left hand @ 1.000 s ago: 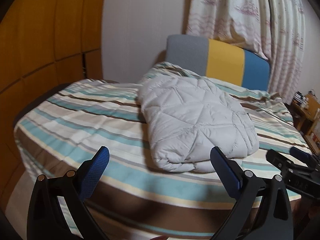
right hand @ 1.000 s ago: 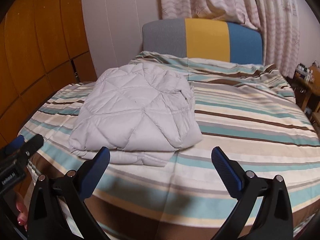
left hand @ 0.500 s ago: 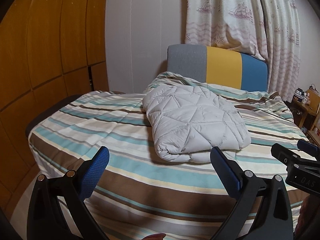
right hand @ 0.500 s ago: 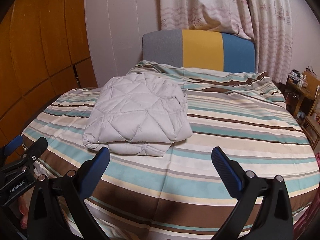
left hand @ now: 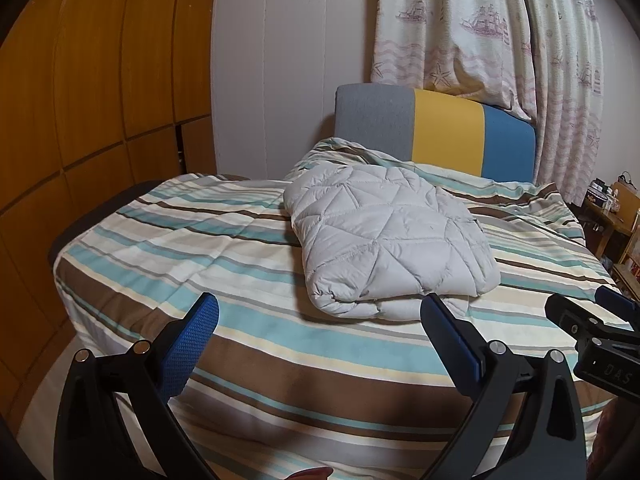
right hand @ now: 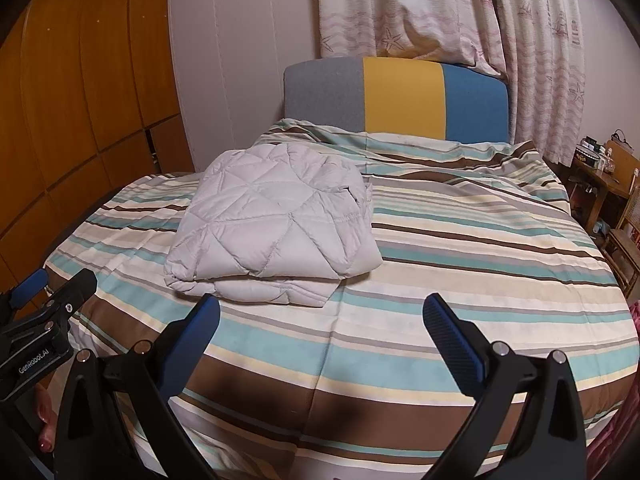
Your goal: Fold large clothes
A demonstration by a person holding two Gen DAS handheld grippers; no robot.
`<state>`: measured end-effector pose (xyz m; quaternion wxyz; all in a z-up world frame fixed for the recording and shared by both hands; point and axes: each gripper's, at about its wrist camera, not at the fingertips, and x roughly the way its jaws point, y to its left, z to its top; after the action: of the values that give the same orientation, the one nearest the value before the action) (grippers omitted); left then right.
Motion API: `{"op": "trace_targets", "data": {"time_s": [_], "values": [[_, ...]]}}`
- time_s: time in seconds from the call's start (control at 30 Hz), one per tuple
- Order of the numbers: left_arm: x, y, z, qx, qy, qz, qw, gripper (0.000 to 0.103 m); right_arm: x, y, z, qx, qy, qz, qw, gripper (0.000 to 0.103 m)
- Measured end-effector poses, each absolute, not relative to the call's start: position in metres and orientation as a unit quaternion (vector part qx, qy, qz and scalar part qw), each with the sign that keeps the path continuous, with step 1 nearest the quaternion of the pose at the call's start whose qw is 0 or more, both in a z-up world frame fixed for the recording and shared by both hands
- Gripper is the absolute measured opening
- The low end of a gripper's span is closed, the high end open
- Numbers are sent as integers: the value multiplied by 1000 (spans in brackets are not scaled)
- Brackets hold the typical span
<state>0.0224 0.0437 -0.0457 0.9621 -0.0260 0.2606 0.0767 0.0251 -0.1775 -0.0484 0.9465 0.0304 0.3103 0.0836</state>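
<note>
A light grey quilted jacket (left hand: 388,240) lies folded into a thick rectangle on the striped bed; it also shows in the right wrist view (right hand: 276,228). My left gripper (left hand: 320,336) is open and empty, held back from the bed's near edge, short of the jacket. My right gripper (right hand: 320,336) is open and empty, also back from the near edge, with the jacket ahead and to its left. Each gripper shows at the edge of the other's view: the right one (left hand: 592,336), the left one (right hand: 44,308).
The bed (right hand: 460,264) has a teal, brown and cream striped cover and a grey, yellow and blue headboard (right hand: 400,96). Wooden wardrobe panels (left hand: 100,92) stand at the left. Curtains (right hand: 480,20) hang behind. A cluttered wooden stand (right hand: 600,184) is at the right.
Both grippers have pulled back and up from the bed, so the jacket looks smaller and farther away. Both stay open and empty. The jacket has not moved.
</note>
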Motion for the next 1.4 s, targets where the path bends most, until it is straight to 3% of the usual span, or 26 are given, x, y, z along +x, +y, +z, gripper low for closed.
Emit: {"op": "trace_targets", "data": {"time_s": [1.4], "values": [[21,37,-47,-28,263,71,962,100,26,-183,-48,31,319,87,943,101]]}}
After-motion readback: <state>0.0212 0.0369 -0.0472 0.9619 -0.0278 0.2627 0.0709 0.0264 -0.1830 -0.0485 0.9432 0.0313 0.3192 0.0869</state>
